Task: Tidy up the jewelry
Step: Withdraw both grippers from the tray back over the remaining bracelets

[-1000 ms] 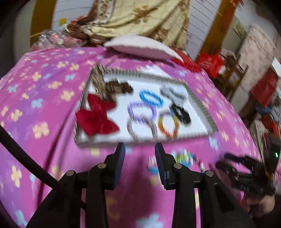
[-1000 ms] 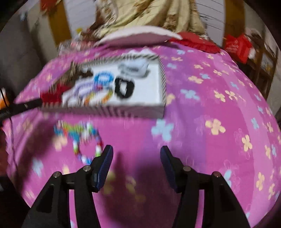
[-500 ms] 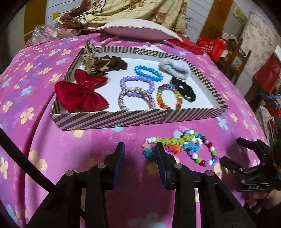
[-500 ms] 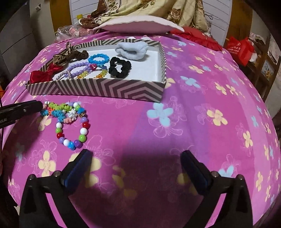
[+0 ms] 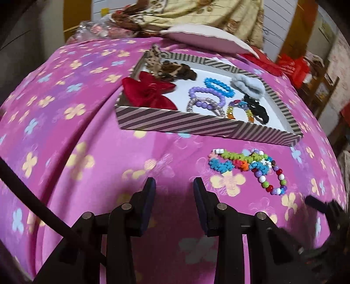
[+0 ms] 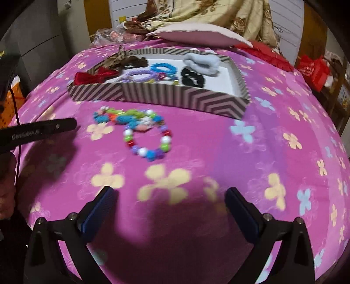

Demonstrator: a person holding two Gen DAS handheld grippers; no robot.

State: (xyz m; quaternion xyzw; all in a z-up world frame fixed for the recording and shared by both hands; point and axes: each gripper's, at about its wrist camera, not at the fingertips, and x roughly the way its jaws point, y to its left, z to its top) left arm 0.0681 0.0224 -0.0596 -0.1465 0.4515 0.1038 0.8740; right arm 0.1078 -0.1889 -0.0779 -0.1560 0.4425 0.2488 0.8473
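Observation:
A striped box [image 5: 181, 127] [image 6: 157, 96] on the pink flowered cloth holds a red bow [image 5: 146, 91], brown scrunchie [image 5: 179, 73], several bead bracelets [image 5: 207, 96], a grey scrunchie [image 5: 249, 85] and a black scrunchie [image 5: 258, 109]. In front of the box lie a multicoloured flower-bead bracelet [image 5: 238, 161] [image 6: 122, 116] and a round-bead bracelet [image 5: 271, 179] [image 6: 148, 139], touching each other. My left gripper [image 5: 174, 187] is open and empty, left of them. My right gripper [image 6: 170, 196] is wide open and empty, short of the round-bead bracelet.
A pink pillow [image 6: 196, 35] and a gold patterned blanket [image 6: 207, 13] lie behind the box. Red bags [image 6: 312, 70] and wooden furniture stand at the right. The left gripper's finger [image 6: 39, 131] shows at the left in the right wrist view.
My right gripper has opened wide and moved closer to the loose bracelets. My left gripper has shifted left, staying open about the same. The bracelets have not moved.

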